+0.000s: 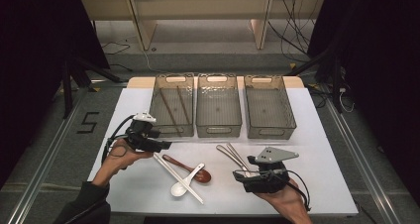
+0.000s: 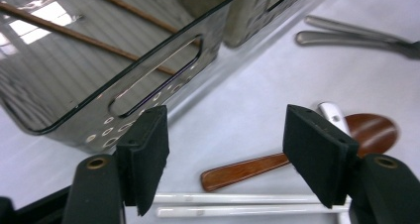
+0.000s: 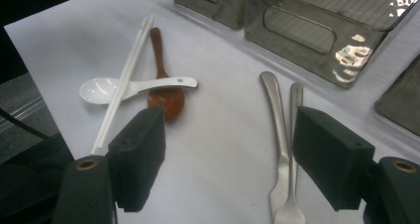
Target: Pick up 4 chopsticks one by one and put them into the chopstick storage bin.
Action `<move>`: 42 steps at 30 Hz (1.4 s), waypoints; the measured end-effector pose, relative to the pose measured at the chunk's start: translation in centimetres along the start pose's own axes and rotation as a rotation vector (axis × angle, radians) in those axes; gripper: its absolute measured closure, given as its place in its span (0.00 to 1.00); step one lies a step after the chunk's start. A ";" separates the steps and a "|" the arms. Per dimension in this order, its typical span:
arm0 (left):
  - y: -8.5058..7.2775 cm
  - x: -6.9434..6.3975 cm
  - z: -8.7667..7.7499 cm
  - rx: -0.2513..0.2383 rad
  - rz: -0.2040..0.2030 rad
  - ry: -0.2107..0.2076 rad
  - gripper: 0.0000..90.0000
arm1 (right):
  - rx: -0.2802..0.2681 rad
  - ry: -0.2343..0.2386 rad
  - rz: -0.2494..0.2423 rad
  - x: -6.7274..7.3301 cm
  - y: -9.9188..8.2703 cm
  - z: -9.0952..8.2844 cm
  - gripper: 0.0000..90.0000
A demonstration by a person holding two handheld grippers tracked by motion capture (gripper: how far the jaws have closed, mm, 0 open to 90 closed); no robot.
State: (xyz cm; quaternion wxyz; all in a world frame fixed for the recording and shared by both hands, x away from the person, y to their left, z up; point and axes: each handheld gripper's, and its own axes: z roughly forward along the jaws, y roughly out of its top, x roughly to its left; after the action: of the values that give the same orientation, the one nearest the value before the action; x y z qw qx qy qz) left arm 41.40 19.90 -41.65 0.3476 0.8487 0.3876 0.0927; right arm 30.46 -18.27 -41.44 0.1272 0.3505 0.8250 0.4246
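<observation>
Because the work on this table looks like sorting cutlery into three smoked, see-through plastic bins, the relation that matters is how each loose piece lies from the nearer tongs. At the left, the left gripper (image 1: 163, 145) hovers just in front of the left bin (image 1: 157, 119), which already holds a pair of brown wooden chopsticks (image 1: 171, 110); its jaws stand wide apart and hold nothing. Just near and right of it lies the pair of white plastic chopsticks (image 1: 177, 177), their long axis running from far-left to near-right, and in the left gripper view they (image 2: 247, 204) pass crosswise under the open jaws, so this hand is plainly the nearer one. Tucked beside them are the brown wooden spoon (image 1: 190, 168), its handle pointing toward the left gripper, and the white ceramic soup spoon (image 1: 185, 183), whose handle rests across the wooden spoon's bowl. The middle bin (image 1: 218, 129) and the right bin (image 1: 270, 132) appear empty. Farther right, two steel-handled utensils (image 1: 233, 156) lie side by side, slanting from far-left to near-right, their near ends right at the right gripper (image 1: 242, 175). Its jaws too gape wide and empty, and in the right gripper view the handles (image 3: 282, 130) run lengthwise between them.
</observation>
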 end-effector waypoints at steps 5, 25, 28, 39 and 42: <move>-0.8 0.2 0.7 0.015 -0.002 0.016 0.50 | 0.006 -0.001 0.003 0.0 -0.1 0.1 0.33; -2.5 -1.9 0.7 0.158 0.223 -0.092 0.47 | 0.012 -0.001 0.009 0.0 -0.4 0.1 0.33; -2.8 -2.3 0.7 0.192 0.291 -0.105 0.43 | 0.014 0.000 0.008 -0.1 -0.5 0.1 0.33; -3.7 -3.5 0.9 0.246 0.483 -0.143 0.31 | 0.011 0.000 0.008 -0.1 -0.5 0.1 0.33; -3.9 -3.6 1.1 0.237 0.511 -0.150 0.30 | 0.014 0.000 0.011 -0.1 -0.6 0.2 0.34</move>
State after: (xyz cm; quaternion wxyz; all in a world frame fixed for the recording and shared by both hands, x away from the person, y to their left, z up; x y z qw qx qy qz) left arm 37.12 18.56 -44.68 0.2390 0.9581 0.1424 0.0682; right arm 30.32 -18.42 -41.98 0.1224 0.3560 0.8261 0.4194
